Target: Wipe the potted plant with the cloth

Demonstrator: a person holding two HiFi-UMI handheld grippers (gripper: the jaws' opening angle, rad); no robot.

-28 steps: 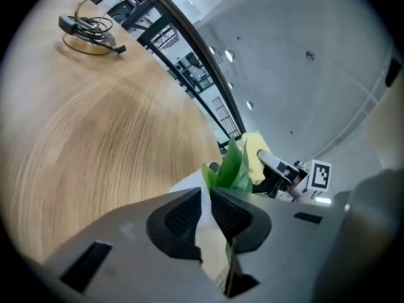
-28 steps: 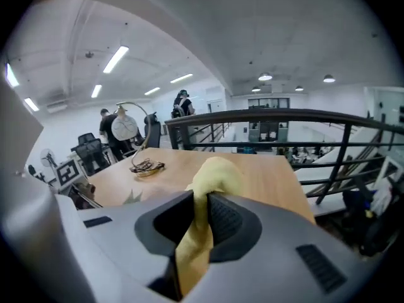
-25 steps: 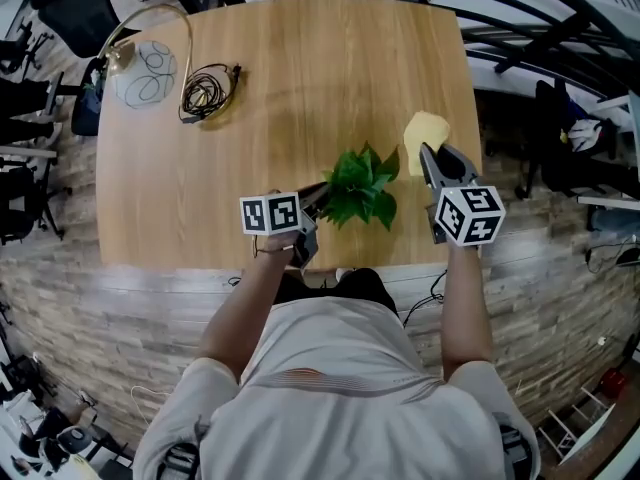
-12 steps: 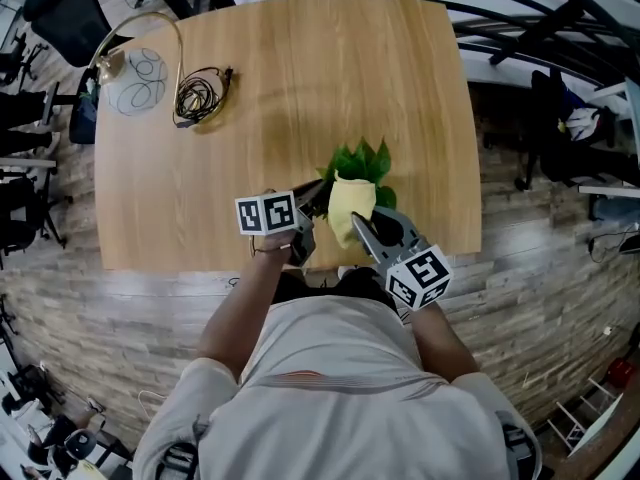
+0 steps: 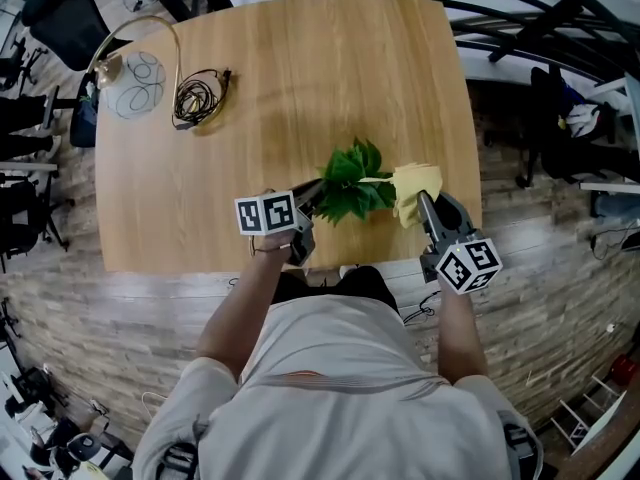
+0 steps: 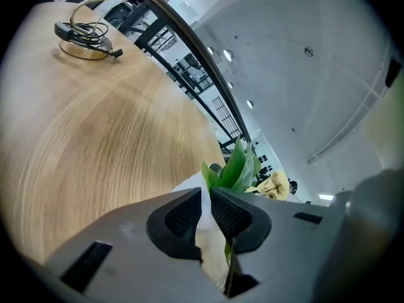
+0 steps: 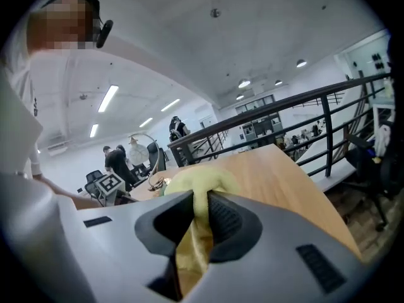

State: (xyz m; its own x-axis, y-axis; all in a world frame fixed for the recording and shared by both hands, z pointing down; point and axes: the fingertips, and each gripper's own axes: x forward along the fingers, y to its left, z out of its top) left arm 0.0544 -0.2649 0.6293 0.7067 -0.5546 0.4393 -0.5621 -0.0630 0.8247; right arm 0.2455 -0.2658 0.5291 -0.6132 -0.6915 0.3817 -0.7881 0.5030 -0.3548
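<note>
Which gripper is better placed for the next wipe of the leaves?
Right. The right gripper pinches the cloth beside the plant. The left gripper is shut on the pot, apparently steadying it.

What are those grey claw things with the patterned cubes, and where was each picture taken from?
A person, not a robot, holds a two-jaw hand tool, a gripper, in each hand. One picture looks down from a camera on the person's head; the other two come from cameras riding on the grippers. On the wooden table stand a potted plant and a coiled cable. The left gripper is shut on the plant's white pot; the right gripper is shut on a yellow cloth beside the leaves.
</note>
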